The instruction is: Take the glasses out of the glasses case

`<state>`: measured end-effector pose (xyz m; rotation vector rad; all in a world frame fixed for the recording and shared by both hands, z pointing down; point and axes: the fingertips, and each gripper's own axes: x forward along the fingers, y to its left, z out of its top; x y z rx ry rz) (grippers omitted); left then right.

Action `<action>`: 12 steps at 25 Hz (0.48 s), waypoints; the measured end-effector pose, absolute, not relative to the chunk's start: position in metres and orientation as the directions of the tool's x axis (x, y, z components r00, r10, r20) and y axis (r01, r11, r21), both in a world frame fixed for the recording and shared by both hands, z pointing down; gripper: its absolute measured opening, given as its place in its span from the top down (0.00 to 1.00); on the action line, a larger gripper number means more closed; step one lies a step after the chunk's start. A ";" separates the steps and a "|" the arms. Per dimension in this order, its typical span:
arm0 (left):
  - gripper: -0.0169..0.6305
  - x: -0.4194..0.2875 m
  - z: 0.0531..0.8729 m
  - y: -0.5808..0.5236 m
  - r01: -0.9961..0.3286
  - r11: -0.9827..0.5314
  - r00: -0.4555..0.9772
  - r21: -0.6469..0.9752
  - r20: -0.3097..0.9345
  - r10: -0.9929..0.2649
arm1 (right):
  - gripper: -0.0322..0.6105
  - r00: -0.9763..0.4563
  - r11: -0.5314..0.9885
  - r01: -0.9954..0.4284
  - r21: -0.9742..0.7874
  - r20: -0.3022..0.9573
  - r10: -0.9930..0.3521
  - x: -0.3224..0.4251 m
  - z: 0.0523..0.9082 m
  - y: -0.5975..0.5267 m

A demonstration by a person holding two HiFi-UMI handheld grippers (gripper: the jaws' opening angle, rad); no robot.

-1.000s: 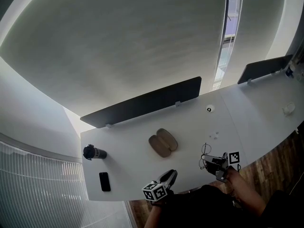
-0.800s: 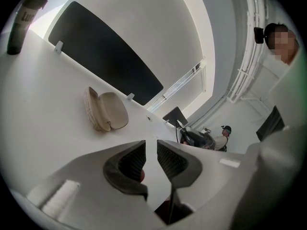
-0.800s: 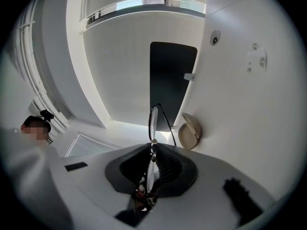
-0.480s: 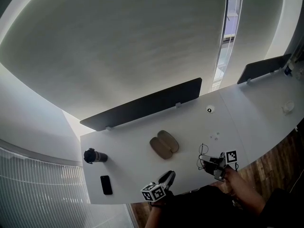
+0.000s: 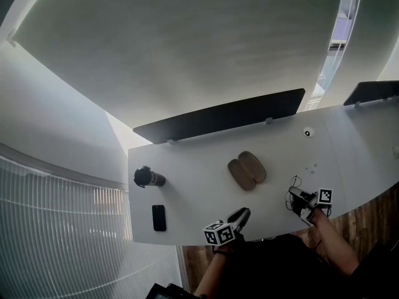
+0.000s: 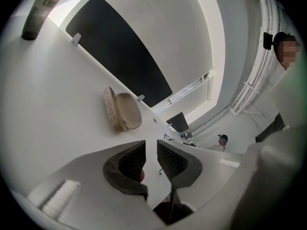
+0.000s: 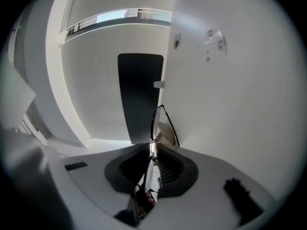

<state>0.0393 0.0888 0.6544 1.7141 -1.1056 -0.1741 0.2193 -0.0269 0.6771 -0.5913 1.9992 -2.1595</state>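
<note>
The open tan glasses case [image 5: 247,170] lies in the middle of the white table [image 5: 193,195]; in the left gripper view the case [image 6: 122,110] shows with its lid up and nothing seen inside. Thin black-framed glasses [image 5: 293,185] hang at the table's front right, with my right gripper [image 5: 300,198] shut on them. In the right gripper view the glasses [image 7: 161,121] stick out past the right gripper [image 7: 152,150], low over the tabletop. My left gripper [image 5: 241,215] hovers near the front edge, short of the case. The left gripper [image 6: 151,150] is open, with a narrow gap and nothing in it.
A black divider panel [image 5: 218,120] runs along the table's far edge. A dark cylinder [image 5: 148,177] lies at the left, with a black phone [image 5: 159,217] near the front left corner. A small round fitting [image 5: 307,131] sits at the far right. Wooden floor [image 5: 368,213] shows beyond the front edge.
The head view has swung, so everything sits further right in the picture. My right gripper has sunk toward the table with the glasses in it. The left gripper has shifted a little along the front edge.
</note>
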 end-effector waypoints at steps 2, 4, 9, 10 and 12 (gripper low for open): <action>0.85 0.031 0.651 0.090 -0.584 -0.027 0.558 0.811 0.378 -0.739 | 0.88 -0.895 -0.149 -0.180 -0.972 0.225 -0.385 0.222 0.691 -0.033; 0.85 0.022 0.649 0.094 -0.583 -0.017 0.551 0.812 0.380 -0.743 | 0.88 -0.891 -0.163 -0.171 -0.972 0.223 -0.395 0.219 0.696 -0.037; 0.85 0.003 0.655 0.101 -0.581 -0.004 0.540 0.814 0.383 -0.749 | 0.88 -0.889 -0.146 -0.162 -0.976 0.209 -0.407 0.199 0.699 -0.042; 0.85 0.001 0.655 0.100 -0.581 -0.004 0.540 0.814 0.382 -0.750 | 0.88 -0.888 -0.143 -0.154 -0.978 0.200 -0.414 0.197 0.696 -0.043; 0.85 -0.005 0.651 0.099 -0.579 -0.005 0.538 0.816 0.377 -0.754 | 0.88 -0.889 -0.126 -0.139 -0.982 0.180 -0.422 0.192 0.689 -0.045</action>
